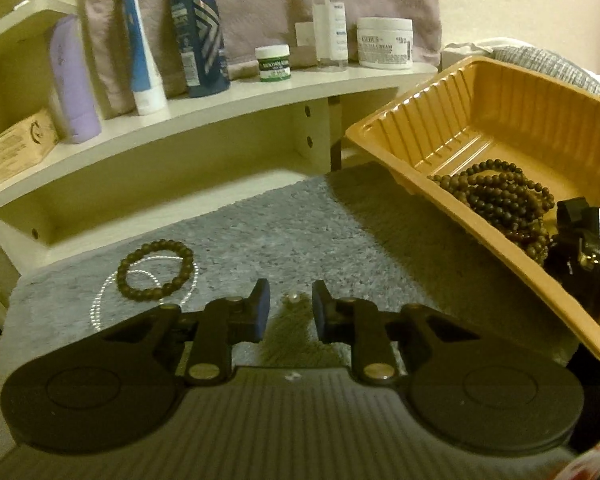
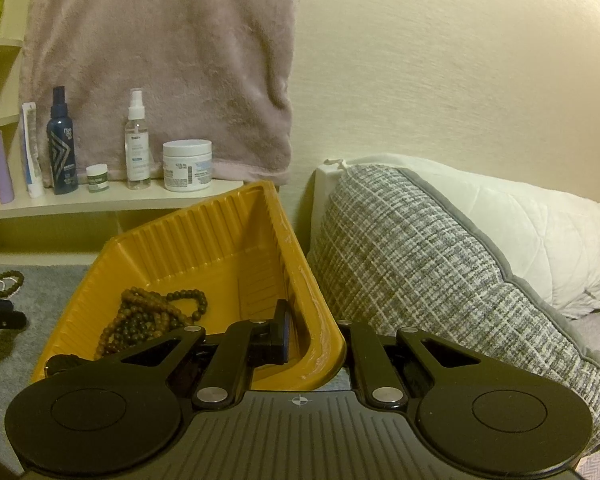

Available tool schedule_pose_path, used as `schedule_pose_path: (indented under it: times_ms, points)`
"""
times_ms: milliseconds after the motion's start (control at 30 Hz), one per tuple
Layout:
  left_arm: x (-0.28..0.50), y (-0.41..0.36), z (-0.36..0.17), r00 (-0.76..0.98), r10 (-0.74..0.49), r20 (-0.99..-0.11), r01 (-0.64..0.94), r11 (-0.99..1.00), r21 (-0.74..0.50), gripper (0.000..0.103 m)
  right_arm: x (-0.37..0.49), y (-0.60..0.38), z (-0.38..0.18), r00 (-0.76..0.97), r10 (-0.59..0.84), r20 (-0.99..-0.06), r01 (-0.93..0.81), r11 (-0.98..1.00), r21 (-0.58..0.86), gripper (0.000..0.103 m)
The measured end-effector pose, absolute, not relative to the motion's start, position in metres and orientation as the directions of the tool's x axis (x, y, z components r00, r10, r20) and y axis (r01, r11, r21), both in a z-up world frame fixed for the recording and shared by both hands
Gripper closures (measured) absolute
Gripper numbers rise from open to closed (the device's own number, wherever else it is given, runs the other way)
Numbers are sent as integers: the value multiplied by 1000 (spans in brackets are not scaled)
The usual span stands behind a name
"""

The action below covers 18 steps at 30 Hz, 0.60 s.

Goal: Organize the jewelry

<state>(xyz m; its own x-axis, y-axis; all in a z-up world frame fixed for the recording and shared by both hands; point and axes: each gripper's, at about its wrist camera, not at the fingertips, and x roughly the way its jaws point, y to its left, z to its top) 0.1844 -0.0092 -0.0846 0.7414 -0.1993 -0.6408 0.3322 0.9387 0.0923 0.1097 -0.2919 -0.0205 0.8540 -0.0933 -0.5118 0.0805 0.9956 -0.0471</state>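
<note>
right tongs (image 2: 314, 336) clamp the tilted tray's (image 2: 220, 240) rim; left tongs (image 1: 291, 310) gape over a small pearl (image 1: 292, 298).

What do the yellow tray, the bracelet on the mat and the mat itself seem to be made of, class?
Tray: thin moulded plastic, slightly glossy, with ribbed walls. Bracelet: matte brown beads, probably wood. Mat: grey fuzzy pile, apparently textile.

Tray lower right, bracelet lower left, shelf across the top

In the left wrist view, the tray (image 1: 512, 104) holds beaded strands (image 1: 500, 200) at right; a bracelet (image 1: 155, 270) lies on the mat (image 1: 300, 240) lower left, before the shelf (image 1: 228, 96) carrying bottles and jars.
</note>
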Motion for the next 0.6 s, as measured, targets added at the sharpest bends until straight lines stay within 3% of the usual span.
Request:
schedule_pose_path:
  times_ms: [267, 400, 600]
  points:
    - [190, -13, -93, 741, -192, -643, 322, 943, 90, 87, 111, -291, -21, 853, -94, -514, 80, 996, -50, 93]
    - [190, -15, -93, 742, -192, -643, 327, 940, 97, 94, 111, -292, -22, 851, -96, -516, 82, 995, -50, 92]
    - [187, -17, -89, 753, -183, -632, 329, 937, 121, 95, 112, -292, -22, 852, -95, -516, 82, 995, -49, 92]
